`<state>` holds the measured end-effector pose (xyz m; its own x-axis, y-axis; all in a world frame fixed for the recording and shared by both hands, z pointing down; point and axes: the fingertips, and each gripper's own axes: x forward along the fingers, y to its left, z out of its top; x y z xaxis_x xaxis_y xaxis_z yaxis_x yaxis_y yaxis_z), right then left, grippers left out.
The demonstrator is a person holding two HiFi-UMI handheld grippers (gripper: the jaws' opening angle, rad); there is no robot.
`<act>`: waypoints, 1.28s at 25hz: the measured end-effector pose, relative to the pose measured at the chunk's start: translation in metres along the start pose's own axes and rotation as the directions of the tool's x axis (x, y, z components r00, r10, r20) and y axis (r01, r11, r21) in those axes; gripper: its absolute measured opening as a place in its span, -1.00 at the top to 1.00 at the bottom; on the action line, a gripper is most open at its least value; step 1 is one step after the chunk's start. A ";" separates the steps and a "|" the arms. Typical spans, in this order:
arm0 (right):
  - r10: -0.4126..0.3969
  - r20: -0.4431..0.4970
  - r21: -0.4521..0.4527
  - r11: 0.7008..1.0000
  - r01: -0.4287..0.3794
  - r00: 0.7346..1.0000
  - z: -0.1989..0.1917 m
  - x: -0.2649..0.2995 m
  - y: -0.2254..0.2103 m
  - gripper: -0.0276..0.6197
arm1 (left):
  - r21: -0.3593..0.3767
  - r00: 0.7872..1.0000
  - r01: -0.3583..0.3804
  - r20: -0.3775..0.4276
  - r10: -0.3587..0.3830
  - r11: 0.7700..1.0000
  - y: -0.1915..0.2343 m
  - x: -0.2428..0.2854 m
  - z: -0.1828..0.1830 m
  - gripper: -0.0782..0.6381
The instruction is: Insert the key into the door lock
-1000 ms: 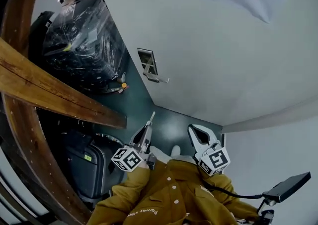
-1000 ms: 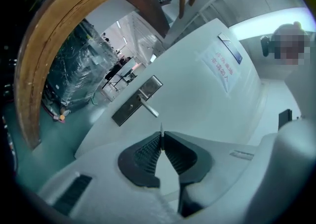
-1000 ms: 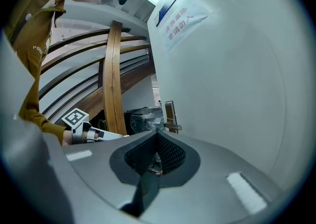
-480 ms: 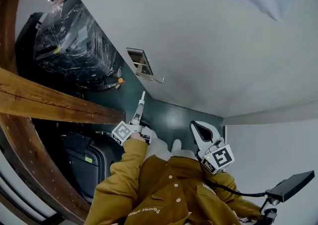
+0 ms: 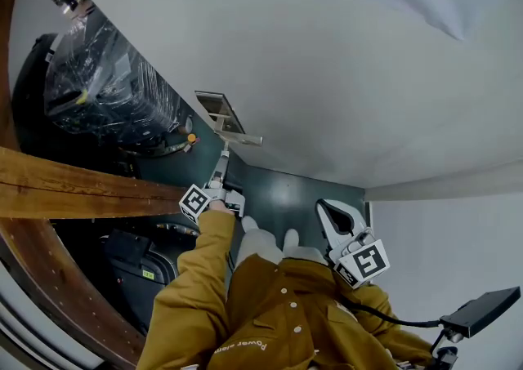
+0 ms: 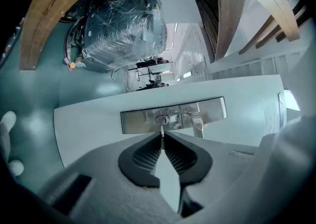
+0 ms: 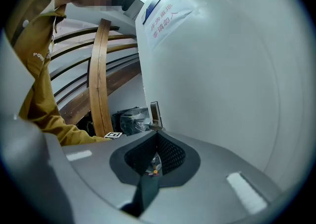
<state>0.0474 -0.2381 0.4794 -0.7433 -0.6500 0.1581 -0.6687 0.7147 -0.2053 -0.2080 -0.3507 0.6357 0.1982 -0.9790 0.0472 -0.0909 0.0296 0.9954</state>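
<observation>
Aligning: left tongs (image 6: 161, 138) grip the key (image 6: 161, 129) at the keyhole (image 6: 162, 119) — right tongs (image 7: 156, 135) closed, empty. Next, push straight in.

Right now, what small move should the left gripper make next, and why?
Probably ease the left gripper straight forward: its jaws grip the key, whose tip appears lined up with the keyhole in the lock plate but not yet in.
</observation>
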 end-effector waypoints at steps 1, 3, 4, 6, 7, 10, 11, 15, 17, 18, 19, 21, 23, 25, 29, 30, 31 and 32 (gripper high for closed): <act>-0.006 -0.003 0.002 1.000 0.006 1.000 0.000 0.000 -0.002 0.90 | -0.010 1.000 0.010 0.001 -0.010 1.000 -0.003 0.005 0.000 0.71; -0.015 -0.008 0.006 1.000 0.015 1.000 -0.002 0.000 -0.004 0.90 | -0.016 1.000 0.020 0.000 -0.020 1.000 -0.006 0.012 0.002 0.71; -0.020 -0.011 0.008 1.000 0.020 1.000 -0.003 0.000 -0.005 0.90 | -0.014 1.000 0.021 -0.002 -0.021 1.000 -0.006 0.014 0.002 0.71; -0.030 -0.017 0.007 1.000 0.030 0.999 -0.008 0.002 -0.006 0.90 | 0.000 1.000 0.018 -0.008 -0.018 1.000 -0.005 0.017 0.004 0.71; -0.035 -0.020 0.000 0.999 0.035 0.999 -0.011 0.005 -0.006 0.90 | 0.006 1.000 0.018 -0.011 -0.018 1.000 -0.004 0.018 0.005 0.71; -0.046 -0.005 -0.067 0.997 0.046 0.999 -0.016 0.020 -0.005 0.90 | 0.002 0.999 0.035 -0.017 -0.035 0.999 -0.008 0.021 0.005 0.71; -0.045 -0.007 -0.090 0.995 0.044 0.999 -0.017 0.026 -0.004 0.90 | -0.001 0.999 0.038 -0.019 -0.038 0.999 -0.009 0.022 0.005 0.71; -0.005 0.000 -0.152 0.988 0.005 1.000 -0.012 0.051 0.003 0.90 | -0.016 0.999 0.040 -0.015 -0.040 0.999 -0.010 0.023 0.003 0.71; 0.015 0.017 -0.187 0.982 -0.012 1.000 -0.007 0.064 0.006 0.90 | -0.018 0.999 0.039 -0.015 -0.039 0.999 -0.010 0.024 0.003 0.71; 0.024 0.018 -0.197 0.980 -0.020 1.000 -0.006 0.070 0.008 0.90 | -0.021 0.999 0.038 -0.016 -0.039 0.999 -0.010 0.025 0.004 0.71; 0.033 0.018 -0.205 0.978 -0.028 0.999 -0.005 0.075 0.010 0.90 | -0.027 0.999 0.038 -0.016 -0.038 0.999 -0.009 0.026 0.004 0.71; 0.052 0.017 -0.214 0.976 -0.047 0.999 -0.003 0.082 0.016 0.90 | -0.044 0.999 0.037 -0.014 -0.038 0.998 -0.008 0.027 0.004 0.71; 0.071 0.015 -0.220 0.973 -0.066 0.997 -0.003 0.086 0.023 0.90 | -0.060 0.999 0.036 -0.010 -0.037 0.998 -0.006 0.028 0.004 0.71; 0.087 0.007 -0.221 0.972 -0.084 0.996 -0.005 0.089 0.030 0.90 | -0.073 0.999 0.039 -0.009 -0.039 0.997 -0.005 0.028 0.004 0.70; 0.109 -0.019 -0.227 0.968 -0.110 0.994 -0.009 0.093 0.038 0.90 | -0.083 0.999 0.048 -0.014 -0.050 0.995 -0.007 0.029 0.005 0.71; 0.112 -0.020 -0.227 0.967 -0.114 0.993 -0.009 0.094 0.039 0.90 | -0.085 0.999 0.049 -0.015 -0.050 0.995 -0.008 0.029 0.004 0.70; 0.115 -0.020 -0.227 0.967 -0.116 0.993 -0.009 0.095 0.040 0.90 | -0.089 0.999 0.049 -0.014 -0.051 0.995 -0.010 0.028 0.004 0.70; 0.116 -0.020 -0.226 0.967 -0.118 0.993 -0.009 0.095 0.041 0.90 | -0.092 0.998 0.052 -0.014 -0.054 0.994 -0.012 0.027 0.003 0.70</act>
<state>-0.0509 -0.2681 0.4943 -0.8163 -0.5571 0.1527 -0.5636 0.8260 0.0011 -0.2046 -0.3781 0.6252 0.2162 -0.9763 -0.0051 0.0099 -0.0031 0.9999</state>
